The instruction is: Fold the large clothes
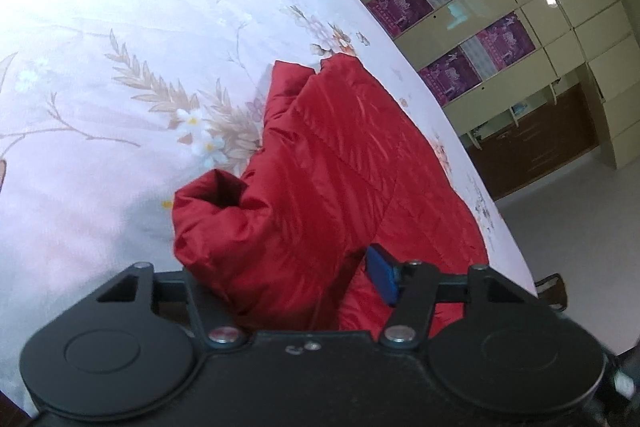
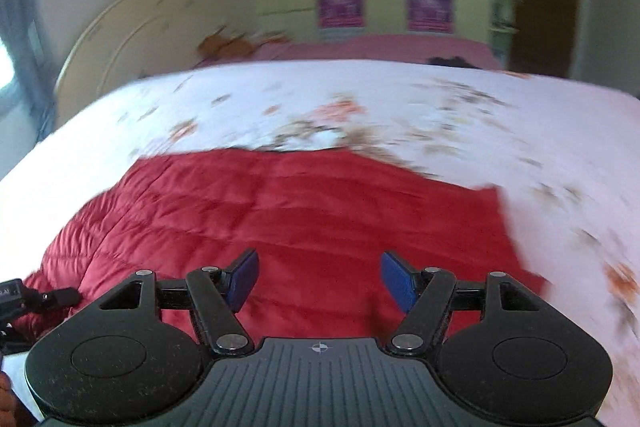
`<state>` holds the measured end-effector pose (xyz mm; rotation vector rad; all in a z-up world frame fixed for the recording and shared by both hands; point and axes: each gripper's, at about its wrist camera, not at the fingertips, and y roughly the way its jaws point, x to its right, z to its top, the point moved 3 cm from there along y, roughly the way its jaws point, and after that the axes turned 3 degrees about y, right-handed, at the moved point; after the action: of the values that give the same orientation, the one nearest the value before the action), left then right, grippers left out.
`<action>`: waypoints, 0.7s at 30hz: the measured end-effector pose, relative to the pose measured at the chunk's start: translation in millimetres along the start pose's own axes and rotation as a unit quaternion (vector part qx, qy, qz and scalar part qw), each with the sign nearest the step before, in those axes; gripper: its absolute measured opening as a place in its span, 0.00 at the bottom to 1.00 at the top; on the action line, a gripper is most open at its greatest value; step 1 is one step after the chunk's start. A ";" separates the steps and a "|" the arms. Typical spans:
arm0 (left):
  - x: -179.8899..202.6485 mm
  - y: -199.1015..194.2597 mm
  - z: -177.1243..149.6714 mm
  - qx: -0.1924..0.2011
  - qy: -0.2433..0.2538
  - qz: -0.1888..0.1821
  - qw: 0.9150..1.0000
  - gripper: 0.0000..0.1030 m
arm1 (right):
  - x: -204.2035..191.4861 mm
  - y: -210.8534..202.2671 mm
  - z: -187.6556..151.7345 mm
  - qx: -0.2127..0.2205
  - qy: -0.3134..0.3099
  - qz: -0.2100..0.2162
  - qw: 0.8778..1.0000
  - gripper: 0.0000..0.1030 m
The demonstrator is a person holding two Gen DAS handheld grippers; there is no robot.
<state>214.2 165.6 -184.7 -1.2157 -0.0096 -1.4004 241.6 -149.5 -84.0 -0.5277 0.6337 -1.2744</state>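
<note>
A red quilted puffer jacket (image 1: 320, 163) lies on a bed with a white floral cover (image 1: 120, 47). In the left wrist view a fold of the jacket, with a sleeve cuff at its left end, is bunched between my left gripper's (image 1: 304, 291) jaws; the right blue pad (image 1: 383, 279) presses against it and the left pad is hidden by cloth. In the right wrist view the jacket (image 2: 300, 211) is spread flat and wide. My right gripper (image 2: 318, 281) is open and empty just above the jacket's near part. The view is motion-blurred.
The bed cover's edge (image 1: 460, 131) curves along the right, with pale floor beyond. A yellow-green wardrobe (image 1: 520, 7) with purple posters stands past the bed. A cream headboard (image 2: 132, 39) is at the far left. The other gripper's tip (image 2: 24, 297) shows at the left edge.
</note>
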 end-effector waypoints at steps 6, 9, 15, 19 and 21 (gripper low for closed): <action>4.2 0.9 1.1 -0.007 0.012 0.011 1.000 0.49 | -37.1 61.5 -8.7 -0.044 -0.078 -0.027 0.996 0.45; 5.8 3.3 3.1 -0.014 0.010 0.014 1.000 0.47 | -43.3 81.7 -25.0 -0.058 -0.103 -0.043 0.992 0.44; 5.3 4.7 4.4 -0.020 0.020 0.016 0.999 0.45 | -44.1 71.1 -24.4 -0.054 -0.101 -0.051 0.992 0.45; 6.3 4.0 5.0 -0.021 0.027 0.012 0.999 0.45 | -51.2 42.1 -33.3 -0.049 -0.109 -0.044 0.992 0.45; 7.8 3.1 5.3 -0.020 0.033 0.011 0.999 0.45 | -54.6 37.0 -44.3 -0.052 -0.118 -0.051 0.990 0.45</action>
<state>221.9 162.5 -179.2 -1.1983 0.0785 -1.4266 227.7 -88.9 -133.3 -0.7931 0.4813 -1.2551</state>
